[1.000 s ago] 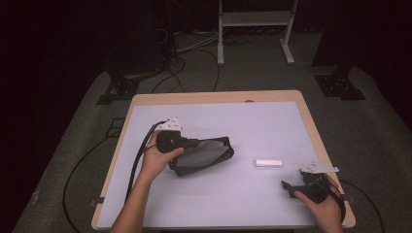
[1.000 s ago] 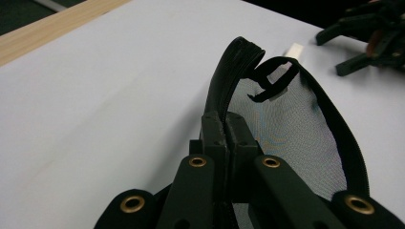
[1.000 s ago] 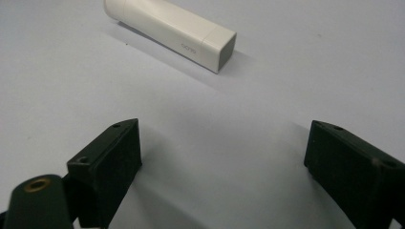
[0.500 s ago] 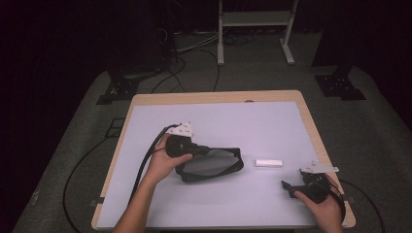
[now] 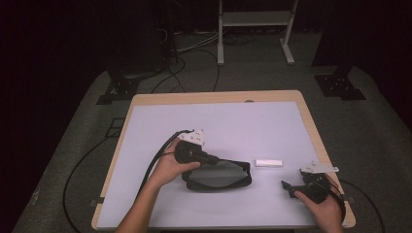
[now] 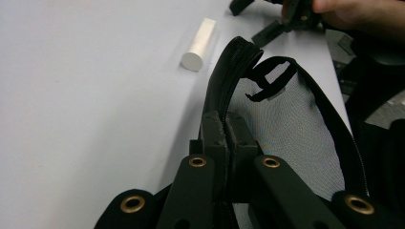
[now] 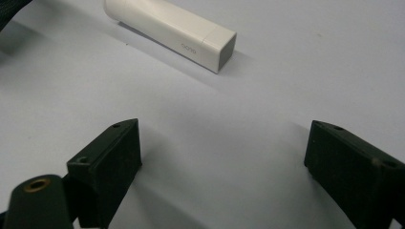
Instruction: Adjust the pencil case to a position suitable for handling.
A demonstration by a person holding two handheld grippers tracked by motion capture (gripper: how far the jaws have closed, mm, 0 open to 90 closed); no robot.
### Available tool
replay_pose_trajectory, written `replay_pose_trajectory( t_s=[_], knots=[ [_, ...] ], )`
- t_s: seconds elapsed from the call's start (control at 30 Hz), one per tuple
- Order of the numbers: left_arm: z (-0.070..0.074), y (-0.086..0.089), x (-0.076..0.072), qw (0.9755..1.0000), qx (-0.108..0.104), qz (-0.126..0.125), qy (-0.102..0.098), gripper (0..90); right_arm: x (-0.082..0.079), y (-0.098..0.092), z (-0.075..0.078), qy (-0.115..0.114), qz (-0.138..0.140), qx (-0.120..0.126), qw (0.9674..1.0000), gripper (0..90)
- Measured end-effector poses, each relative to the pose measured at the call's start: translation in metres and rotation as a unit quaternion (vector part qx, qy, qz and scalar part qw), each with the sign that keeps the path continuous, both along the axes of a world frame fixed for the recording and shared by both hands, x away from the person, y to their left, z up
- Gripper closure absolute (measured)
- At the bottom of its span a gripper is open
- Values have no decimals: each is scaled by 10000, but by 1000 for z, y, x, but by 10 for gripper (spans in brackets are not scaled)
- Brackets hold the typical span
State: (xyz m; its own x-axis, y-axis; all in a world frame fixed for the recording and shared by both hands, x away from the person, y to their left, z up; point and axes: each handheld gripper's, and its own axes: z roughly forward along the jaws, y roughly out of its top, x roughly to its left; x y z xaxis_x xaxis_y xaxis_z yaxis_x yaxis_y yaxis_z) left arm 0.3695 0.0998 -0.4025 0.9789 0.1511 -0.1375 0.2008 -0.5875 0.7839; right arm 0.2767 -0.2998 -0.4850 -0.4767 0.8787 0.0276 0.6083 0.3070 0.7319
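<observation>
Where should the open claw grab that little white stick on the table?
Probably around its middle, coming straight down. The white stick lies flat on the table, long and thin, apart from the mesh pouch, so the open right claw can close across its narrow sides.

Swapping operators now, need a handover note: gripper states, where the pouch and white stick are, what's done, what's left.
Left gripper: shut on the zipper edge of the black mesh pouch, which lies mid-table.
Right gripper: open, holding nothing, low over the table at the near right corner, aimed at the white stick.
White stick: lying flat just right of the pouch, untouched.
Done: pouch gripped.
Left, probably: pick up the stick and put it in the pouch.
</observation>
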Motion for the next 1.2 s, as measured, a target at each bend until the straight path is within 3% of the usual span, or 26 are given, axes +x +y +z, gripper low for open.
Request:
replay_pose_trajectory(
  t_s=[0.23, 0.73, 0.87, 1.2],
  knots=[
    [-6, -5, -1, 9998, 79, -140, 115, 886, 0, 0, 0, 0, 1, -1, 10000, 112],
    [-12, -7, 1, 9998, 147, -19, 106, 851, 0, 0, 0, 0, 0, 0, 10000, 112],
    [-12, -7, 1, 9999, 155, 25, 66, 816, 0, 0, 0, 0, 0, 1, 10000, 112],
    [-7, -3, 2, 9994, 78, 336, -73, 600, 0, 0, 0, 0, 0, 1, 10000, 112]
  ],
)
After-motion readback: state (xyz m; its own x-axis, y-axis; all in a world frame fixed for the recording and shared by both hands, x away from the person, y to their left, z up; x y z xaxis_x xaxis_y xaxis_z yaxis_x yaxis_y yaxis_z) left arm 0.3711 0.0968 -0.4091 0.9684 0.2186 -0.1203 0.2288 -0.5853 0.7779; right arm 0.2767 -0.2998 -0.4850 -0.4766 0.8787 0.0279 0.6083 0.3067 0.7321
